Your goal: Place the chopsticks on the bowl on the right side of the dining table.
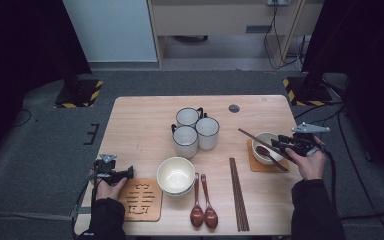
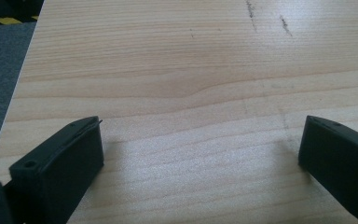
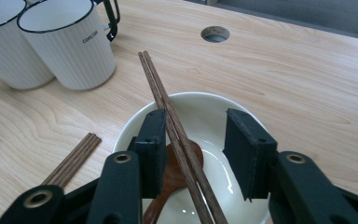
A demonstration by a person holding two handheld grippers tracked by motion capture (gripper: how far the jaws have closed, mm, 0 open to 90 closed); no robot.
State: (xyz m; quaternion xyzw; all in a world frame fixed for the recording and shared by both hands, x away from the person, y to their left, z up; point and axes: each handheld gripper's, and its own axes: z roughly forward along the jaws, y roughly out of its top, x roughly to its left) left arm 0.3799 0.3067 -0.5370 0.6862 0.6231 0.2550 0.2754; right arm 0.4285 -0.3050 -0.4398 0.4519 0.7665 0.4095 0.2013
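Over the bench's (image 1: 140, 120) right side, the right hand-held gripper (image 3: 193, 154) hovers above a white bowl (image 3: 205, 116) on an orange mat (image 1: 256, 165). Jaws apart w/ a pair of chopsticks (image 3: 168, 102) between them, lying against the left jaw pad & clear of the other; whether they're truly gripped can't tell. A brown spoon (image 3: 172, 172) sits in the bowl underneath. Left hand-held gripper (image 2: 200, 154) rests low at the bench's front-left corner, jaws wide apart, nothing btwn them
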